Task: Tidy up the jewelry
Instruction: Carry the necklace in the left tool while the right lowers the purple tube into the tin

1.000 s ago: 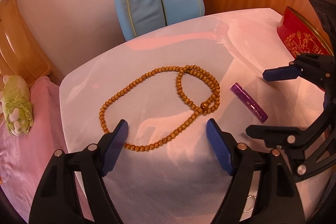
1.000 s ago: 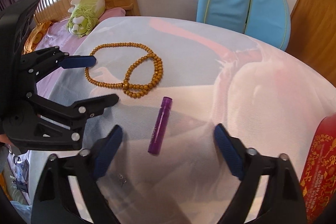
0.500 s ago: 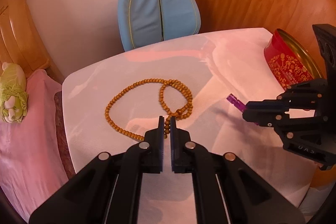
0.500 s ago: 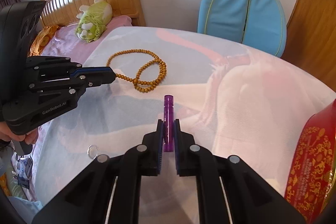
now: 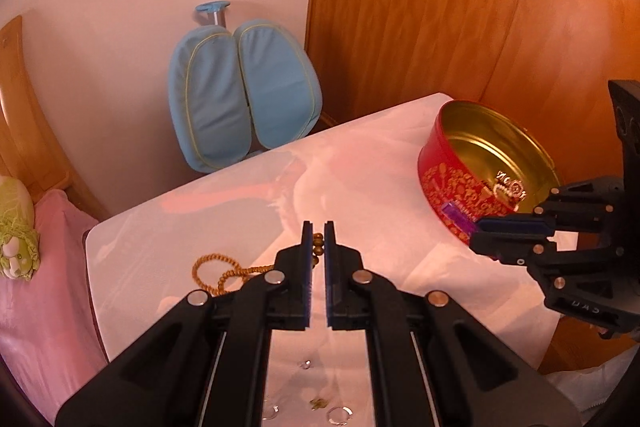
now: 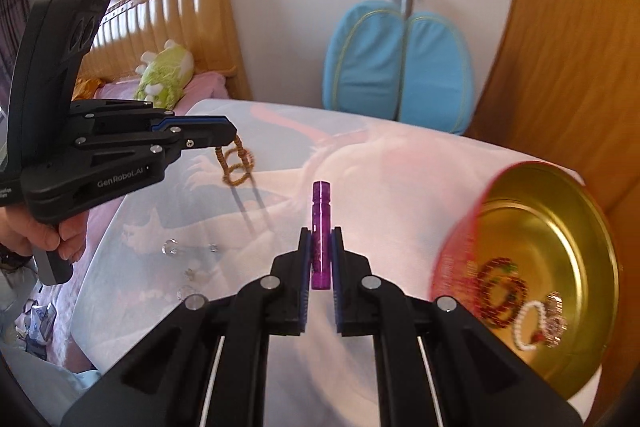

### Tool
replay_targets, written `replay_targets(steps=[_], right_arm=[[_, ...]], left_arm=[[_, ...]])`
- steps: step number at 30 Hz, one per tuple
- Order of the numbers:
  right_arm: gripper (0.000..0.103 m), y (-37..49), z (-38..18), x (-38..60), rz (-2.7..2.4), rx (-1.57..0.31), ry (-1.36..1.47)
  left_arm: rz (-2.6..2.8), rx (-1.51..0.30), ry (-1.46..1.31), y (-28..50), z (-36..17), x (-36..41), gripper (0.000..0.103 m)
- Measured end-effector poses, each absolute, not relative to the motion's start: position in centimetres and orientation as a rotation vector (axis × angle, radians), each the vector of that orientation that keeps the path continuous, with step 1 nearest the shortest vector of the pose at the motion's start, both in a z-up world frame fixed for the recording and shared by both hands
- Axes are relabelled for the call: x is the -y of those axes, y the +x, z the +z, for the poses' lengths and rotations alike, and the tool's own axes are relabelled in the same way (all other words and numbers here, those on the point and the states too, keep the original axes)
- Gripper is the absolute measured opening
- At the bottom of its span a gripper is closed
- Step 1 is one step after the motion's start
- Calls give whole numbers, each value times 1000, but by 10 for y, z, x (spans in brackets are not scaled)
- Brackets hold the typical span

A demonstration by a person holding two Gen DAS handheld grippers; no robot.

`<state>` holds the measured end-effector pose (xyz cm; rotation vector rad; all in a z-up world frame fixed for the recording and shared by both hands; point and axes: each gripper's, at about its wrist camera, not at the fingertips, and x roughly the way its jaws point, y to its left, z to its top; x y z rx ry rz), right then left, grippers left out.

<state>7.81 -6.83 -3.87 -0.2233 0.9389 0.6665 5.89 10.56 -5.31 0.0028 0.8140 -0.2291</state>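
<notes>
My left gripper point(image 5: 317, 231) is shut on the brown wooden bead necklace point(image 5: 218, 269) and holds it lifted, so that most of it hangs down to the white table; it also shows in the right wrist view point(image 6: 236, 163). My right gripper point(image 6: 321, 239) is shut on a purple glitter tube point(image 6: 321, 227), held above the table left of the red tin point(image 6: 548, 267). The tin has a gold inside and holds red beads point(image 6: 500, 291) and a pearl bracelet point(image 6: 532, 323). In the left wrist view the tin point(image 5: 452, 183) stands at the right, with the right gripper point(image 5: 508, 231) in front of it.
Small clear rings and studs point(image 6: 188, 267) lie on the white table point(image 6: 380, 187) near its left front; they also show in the left wrist view point(image 5: 316, 403). A blue chair back point(image 5: 244, 95) stands behind the table. A bed with a green plush toy point(image 6: 164, 75) is at the left.
Both grippers have risen from the table with their loads. The necklace now hangs from the left gripper, and the purple tube has moved right, towards the red tin.
</notes>
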Motion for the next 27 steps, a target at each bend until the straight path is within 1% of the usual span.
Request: replay_targets(steps=[8, 19, 27], right_arm=[[11, 82, -13, 156, 507, -875, -160], [11, 89, 13, 234, 388, -786, -110], [11, 98, 17, 260, 355, -764, -78]], left_arm=[[-299, -722, 75, 70, 4, -44, 5], [-421, -554, 168, 68, 94, 34, 5], [-498, -498, 226, 76, 126, 88, 5]])
